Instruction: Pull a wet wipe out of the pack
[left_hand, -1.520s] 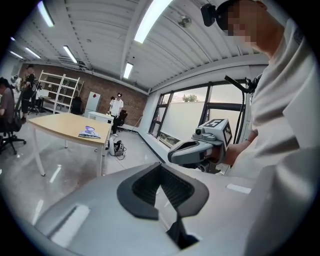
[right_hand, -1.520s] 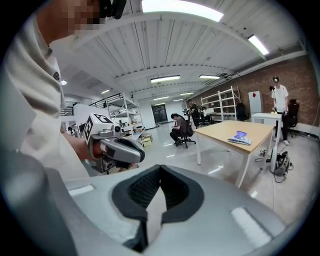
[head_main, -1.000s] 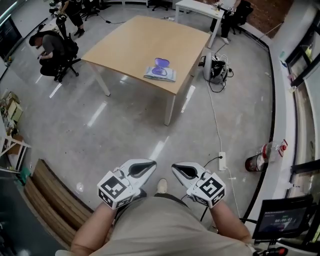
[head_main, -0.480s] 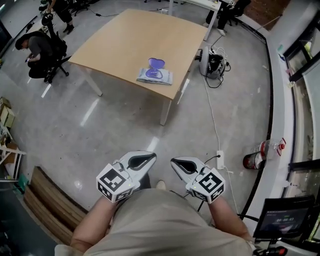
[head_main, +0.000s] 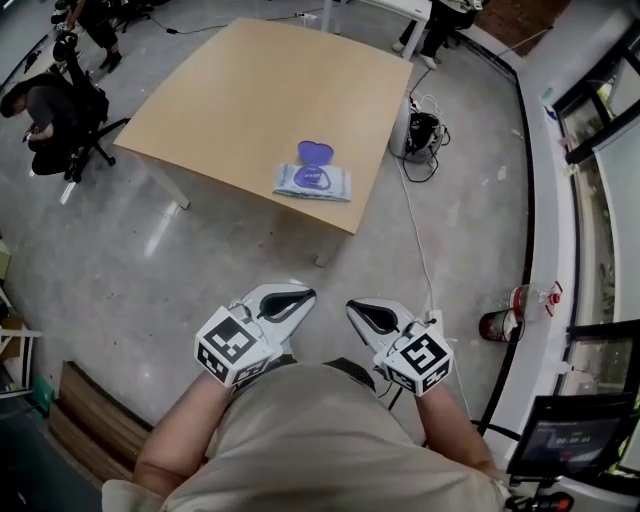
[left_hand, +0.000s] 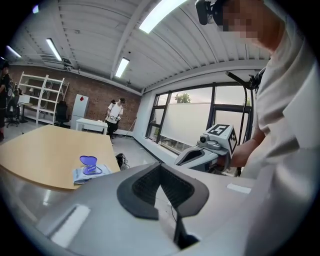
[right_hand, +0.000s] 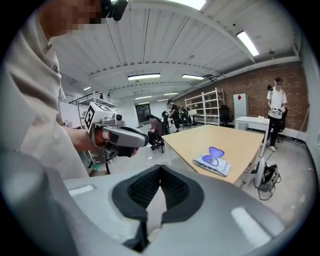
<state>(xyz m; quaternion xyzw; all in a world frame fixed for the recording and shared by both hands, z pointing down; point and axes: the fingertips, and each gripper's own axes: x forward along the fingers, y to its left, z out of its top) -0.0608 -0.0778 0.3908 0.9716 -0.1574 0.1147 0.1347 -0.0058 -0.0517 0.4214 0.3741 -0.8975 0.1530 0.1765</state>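
The wet wipe pack (head_main: 313, 181) lies flat near the front right corner of the wooden table (head_main: 250, 90), with its purple lid (head_main: 316, 152) flipped up. It also shows in the left gripper view (left_hand: 89, 171) and in the right gripper view (right_hand: 212, 164). Both grippers are held close to the person's body, over the floor and well short of the table. My left gripper (head_main: 300, 295) is shut with nothing in it, and so is my right gripper (head_main: 358, 308). They stand side by side with their tips toward the table.
A table leg (head_main: 325, 255) stands between me and the pack. A cable runs to a power strip (head_main: 433, 322) on the floor at the right, near a bottle (head_main: 497, 325). A bag with cables (head_main: 420, 135) sits beside the table. A seated person (head_main: 45, 105) is at the far left.
The table and pack have come nearer and lower in the head view as the person steps forward. Both grippers keep their pose, shut and empty.
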